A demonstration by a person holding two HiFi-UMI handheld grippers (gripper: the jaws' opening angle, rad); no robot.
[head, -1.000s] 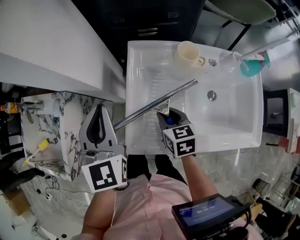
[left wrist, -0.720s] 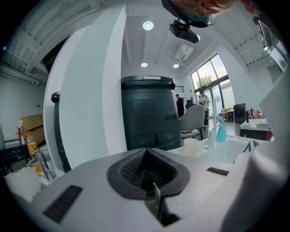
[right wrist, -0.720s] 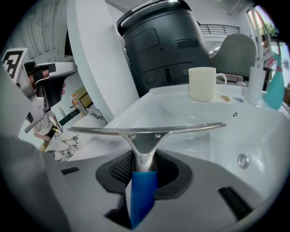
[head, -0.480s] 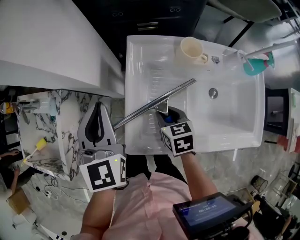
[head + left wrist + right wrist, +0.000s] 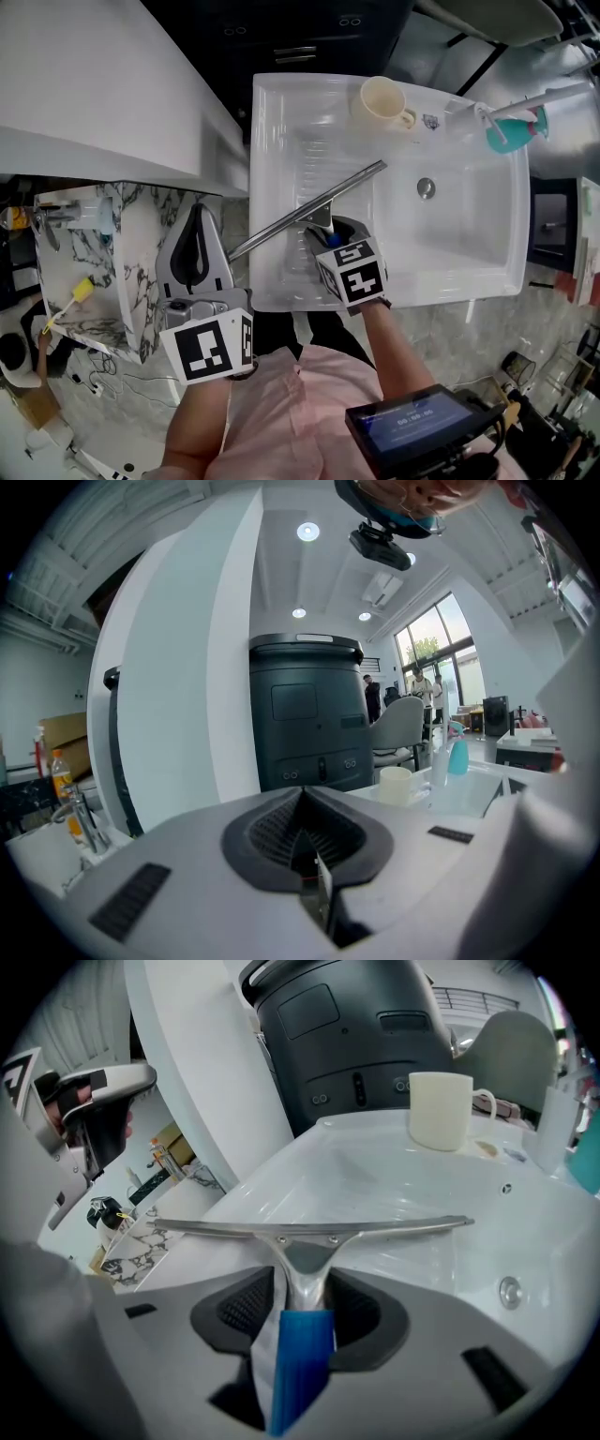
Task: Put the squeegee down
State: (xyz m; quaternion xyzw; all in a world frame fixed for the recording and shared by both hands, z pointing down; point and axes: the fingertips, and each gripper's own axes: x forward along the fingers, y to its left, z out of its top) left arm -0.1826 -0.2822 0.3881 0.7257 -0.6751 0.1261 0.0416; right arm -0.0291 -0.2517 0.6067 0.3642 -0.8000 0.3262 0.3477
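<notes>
The squeegee (image 5: 309,208), a long metal blade with a blue handle (image 5: 298,1354), lies slanted across the left half of the white sink (image 5: 272,103); its left end juts past the sink's left rim. My right gripper (image 5: 330,234) points down at it from the near side. Its jaws are opening, and the handle neck sits between the pads (image 5: 246,1305) with thin gaps on both sides. In the right gripper view the blade (image 5: 309,1230) runs across just ahead of the right gripper (image 5: 305,1290). My left gripper (image 5: 197,225) hangs left of the sink, shut and empty (image 5: 302,829).
A cream mug (image 5: 380,101) stands on the sink's far rim, a teal spray bottle (image 5: 511,131) at its far right corner. The drain (image 5: 426,188) lies right of the blade. A marble counter (image 5: 131,272) is at the left, a dark cabinet beyond the sink.
The right gripper has sunk a little toward the basin with the squeegee, and its jaws have widened round the handle. The left gripper has stayed put.
</notes>
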